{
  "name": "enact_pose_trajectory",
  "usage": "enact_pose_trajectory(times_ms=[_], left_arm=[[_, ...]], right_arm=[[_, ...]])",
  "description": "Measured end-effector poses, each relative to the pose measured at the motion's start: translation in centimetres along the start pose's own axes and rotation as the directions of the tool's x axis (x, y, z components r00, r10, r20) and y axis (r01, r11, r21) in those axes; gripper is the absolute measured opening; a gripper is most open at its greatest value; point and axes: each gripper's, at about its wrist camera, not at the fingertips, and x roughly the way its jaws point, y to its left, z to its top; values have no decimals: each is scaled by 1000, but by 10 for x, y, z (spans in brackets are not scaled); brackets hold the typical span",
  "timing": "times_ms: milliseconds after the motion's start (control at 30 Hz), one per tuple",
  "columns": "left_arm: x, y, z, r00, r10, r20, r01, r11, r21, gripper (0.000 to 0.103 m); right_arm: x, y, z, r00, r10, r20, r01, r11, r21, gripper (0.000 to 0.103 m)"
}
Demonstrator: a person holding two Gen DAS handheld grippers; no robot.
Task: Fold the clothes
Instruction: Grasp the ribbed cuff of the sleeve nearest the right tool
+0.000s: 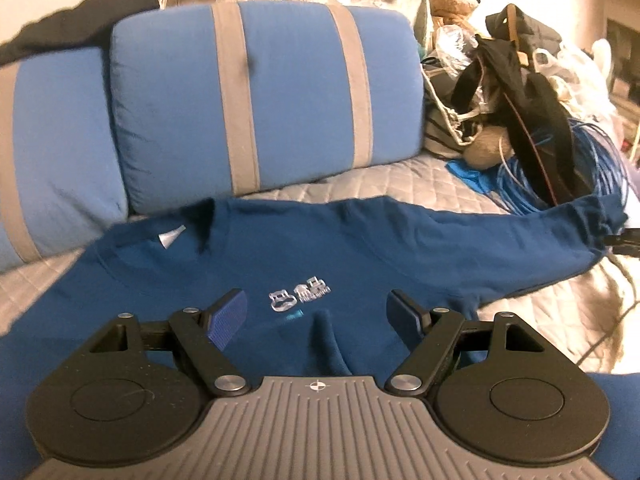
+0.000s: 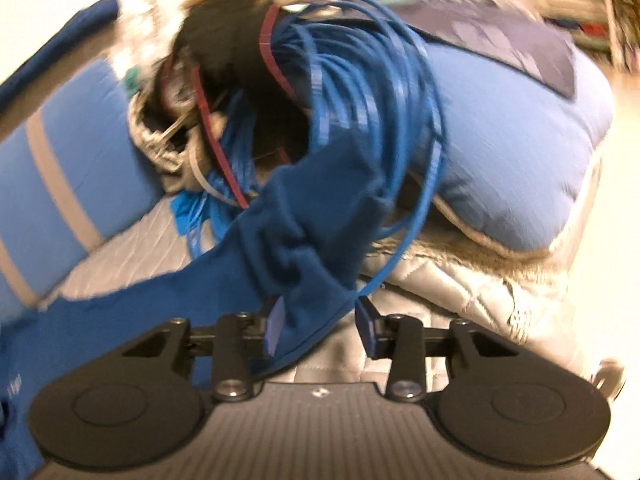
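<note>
A dark blue cotton sweatshirt (image 1: 320, 248) with a small white chest print lies flat beneath and ahead of the left gripper (image 1: 318, 312), whose fingers (image 1: 228, 316) stand spread apart; blue grey-striped cushions (image 1: 264, 92) sit beyond.

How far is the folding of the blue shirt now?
Done: the blue shirt lies spread flat on the quilted cover. In hand: the right claw stands open around the sleeve cuff; the left claw hovers open. No fold shows yet.
</note>
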Motion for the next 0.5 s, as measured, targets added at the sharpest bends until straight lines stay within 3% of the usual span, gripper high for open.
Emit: enact_pose_trajectory(times_ms=[167,233,333,500], left_arm=[[-4,21,-16,1000,12,16,-10,995,-98,77],[-5,27,-17,1000,24,12,-22,991,-132,77],[-7,32,-17,999,28,18,-25,988,-155,77],[-11,28,-15,999,33,37,-28,991,-135,77]], right_arm=[[9,-14,2,1000,10,12,-11,995,100,39],[11,-17,1,1000,18,19,-20,992,123,23],[4,-9,4,999,22,29,-23,998,63,10],[-15,27,11,997,-1,71,8,995,-104,7]])
